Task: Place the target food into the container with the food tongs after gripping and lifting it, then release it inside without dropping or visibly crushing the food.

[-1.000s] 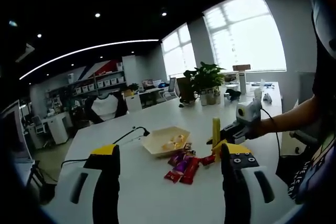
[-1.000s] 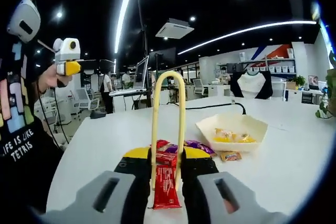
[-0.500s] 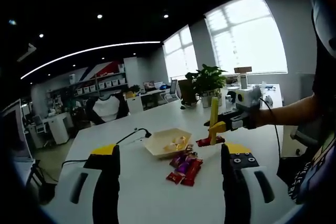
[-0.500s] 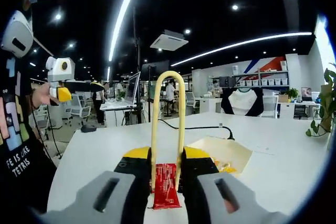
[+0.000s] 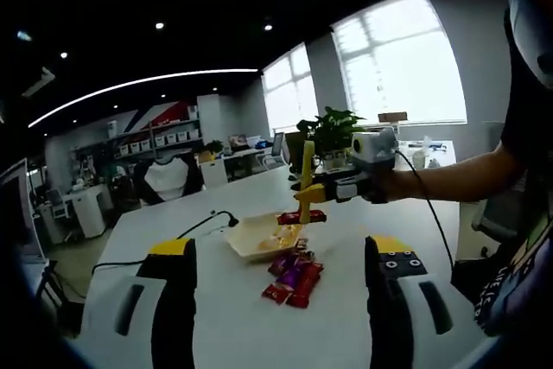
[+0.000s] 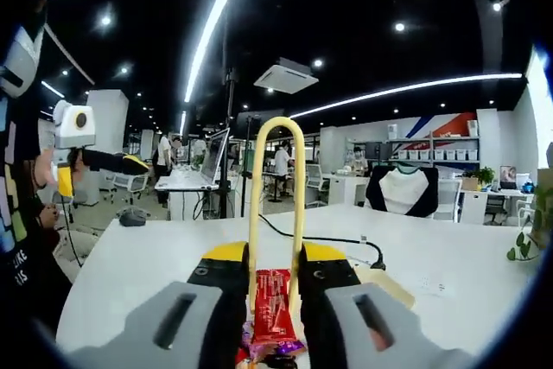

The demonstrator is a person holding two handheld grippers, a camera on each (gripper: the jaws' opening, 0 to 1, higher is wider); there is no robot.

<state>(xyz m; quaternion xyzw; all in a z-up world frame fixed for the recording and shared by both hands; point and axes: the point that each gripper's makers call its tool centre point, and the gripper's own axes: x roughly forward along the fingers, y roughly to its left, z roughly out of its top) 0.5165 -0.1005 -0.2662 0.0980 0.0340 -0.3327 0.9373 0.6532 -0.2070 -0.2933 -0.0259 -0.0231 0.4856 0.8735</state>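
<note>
Gripping the yellow tongs (image 6: 275, 205), the right gripper (image 6: 275, 300) had its jaws pressed vs. the tong arms, and the tongs pinched a red snack bar (image 6: 271, 303), long axis running along the tongs. Seen from the left gripper view, bar (image 5: 301, 216) lay roughly level, in the air just over the container (image 5: 259, 238) on the white table (image 5: 233, 317), w/ more wrapped snacks (image 5: 292, 278) beside it. Left gripper (image 5: 281, 300) sat spread wide, nothing between its jaws.

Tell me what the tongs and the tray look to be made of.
Yellow tongs: probably smooth plastic or silicone; one bent strip with an even, slightly glossy surface. Tray: likely thin cream card or moulded pulp; matte, with folded angular walls, though plastic cannot be ruled out.
</note>
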